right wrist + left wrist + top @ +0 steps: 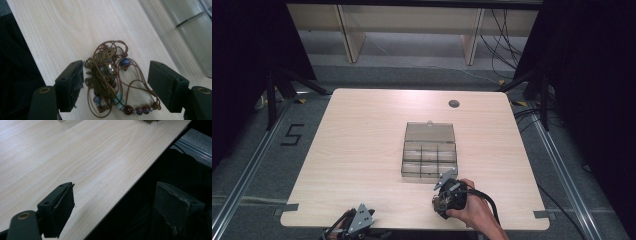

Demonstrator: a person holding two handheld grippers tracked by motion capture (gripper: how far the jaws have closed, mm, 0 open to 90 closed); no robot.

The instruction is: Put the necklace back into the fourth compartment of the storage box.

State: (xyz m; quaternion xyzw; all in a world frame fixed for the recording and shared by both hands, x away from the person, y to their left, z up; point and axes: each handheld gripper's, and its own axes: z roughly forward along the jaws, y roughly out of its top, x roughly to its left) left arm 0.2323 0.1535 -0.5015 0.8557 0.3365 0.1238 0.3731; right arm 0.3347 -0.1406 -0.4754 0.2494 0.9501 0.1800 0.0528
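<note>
Right tongs point(115, 82): I have them released, jaws astride the necklace point(112, 82), not pressing.
Left tongs point(117, 210): released, at the bench point(87, 157) edge.
Necklace: tangled on the bench, near the box point(430, 150).

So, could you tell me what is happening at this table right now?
A person's right hand-held gripper is lowered over a tangled brown cord necklace with coloured beads lying on the light wooden table; its jaws stand on either side of it, open, not pressing yet. Just beyond sits a clear plastic compartment box with its lid open. The left hand-held gripper waits open at the table's near edge.
</note>
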